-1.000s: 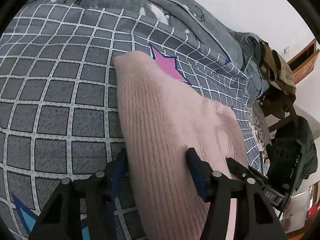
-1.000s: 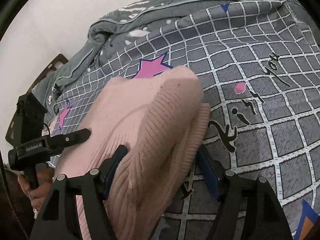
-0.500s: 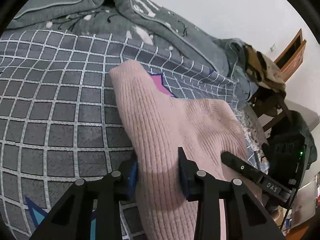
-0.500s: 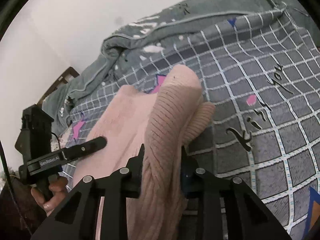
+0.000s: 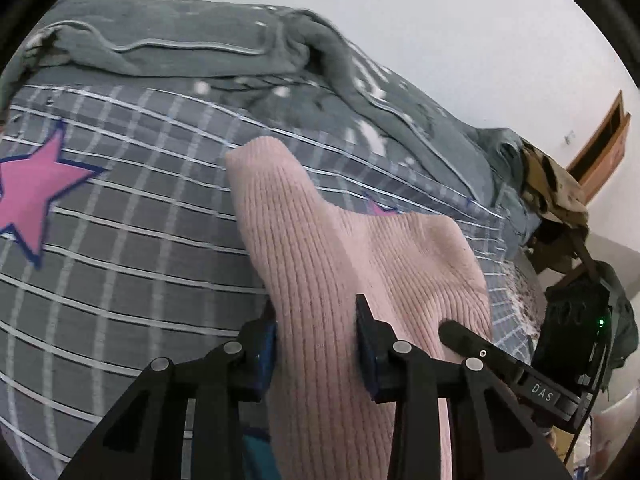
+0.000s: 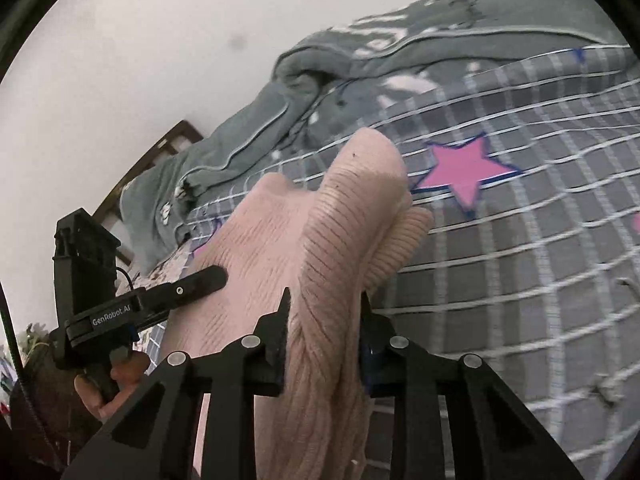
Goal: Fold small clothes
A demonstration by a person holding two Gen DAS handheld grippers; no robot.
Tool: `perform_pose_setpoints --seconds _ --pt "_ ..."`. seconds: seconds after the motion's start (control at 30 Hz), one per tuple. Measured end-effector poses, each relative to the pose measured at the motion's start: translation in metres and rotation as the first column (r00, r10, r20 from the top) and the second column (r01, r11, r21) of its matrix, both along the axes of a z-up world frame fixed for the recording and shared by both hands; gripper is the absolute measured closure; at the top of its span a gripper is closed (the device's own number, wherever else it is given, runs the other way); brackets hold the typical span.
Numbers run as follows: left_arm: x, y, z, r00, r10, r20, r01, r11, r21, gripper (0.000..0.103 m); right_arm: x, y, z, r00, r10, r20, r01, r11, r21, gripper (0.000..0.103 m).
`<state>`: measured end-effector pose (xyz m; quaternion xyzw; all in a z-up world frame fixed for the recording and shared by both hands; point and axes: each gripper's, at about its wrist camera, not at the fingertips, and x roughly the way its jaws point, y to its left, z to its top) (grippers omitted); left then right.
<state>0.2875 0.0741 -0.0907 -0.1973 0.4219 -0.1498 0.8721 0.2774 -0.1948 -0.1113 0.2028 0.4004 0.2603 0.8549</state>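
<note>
Both grippers are clamped on the pink knit [image 5: 320, 272], one on each side of its near edge. Left gripper [image 5: 316, 344]: pads pinch a thick fold of the knit. Right gripper [image 6: 324, 332]: jaws squeezed on a bunched ridge of the same fabric.

The knit is raised off the bed [image 5: 120, 264] at the near end and tents up between the two grips. Its far end droops to two rounded corners, which look to touch the grid sheet. In the right view a ribbed cuff [image 6: 404, 236] hangs out on the right side of the knit, over the sheet.

Room: the grid sheet is open to the left of the knit in the left view, with a pink star [image 5: 32, 196] print well clear. It is open to the right in the right view too.

Far edge: a rumpled grey duvet [image 5: 224, 44] runs along the back of the bed against the white wall, near the knit's far corners.

Right side in the left view: the right gripper's finger lies against the knit. Behind it is a chair with piled clothes [image 5: 556, 184], beside the bed edge, then wooden trim [image 5: 600, 140] on the wall.

In the right view a hand [image 6: 108, 392] grips the left tool's handle at lower left. A wooden bed frame [image 6: 160, 156] shows past the duvet.
</note>
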Motion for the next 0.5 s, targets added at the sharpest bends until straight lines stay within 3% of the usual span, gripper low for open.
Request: perform_pose_setpoints --seconds 0.17,0.3,0.5 --pt "0.009 0.02 -0.022 0.999 0.012 -0.052 -0.012 1.0 0.011 0.068 0.015 0.029 -0.015 1.0 0.02 -0.017 -0.021 0.999 -0.041 0.075" --pt "0.012 0.019 -0.034 0.997 0.001 -0.074 0.0 1.0 0.012 0.058 0.023 0.03 -0.028 0.998 0.005 -0.061 -0.015 0.988 -0.155 0.06" --pt "0.009 0.02 -0.025 1.0 0.012 -0.02 -0.01 0.997 0.08 0.045 0.023 0.018 -0.008 0.998 -0.051 0.022 0.054 0.975 -0.215 0.053"
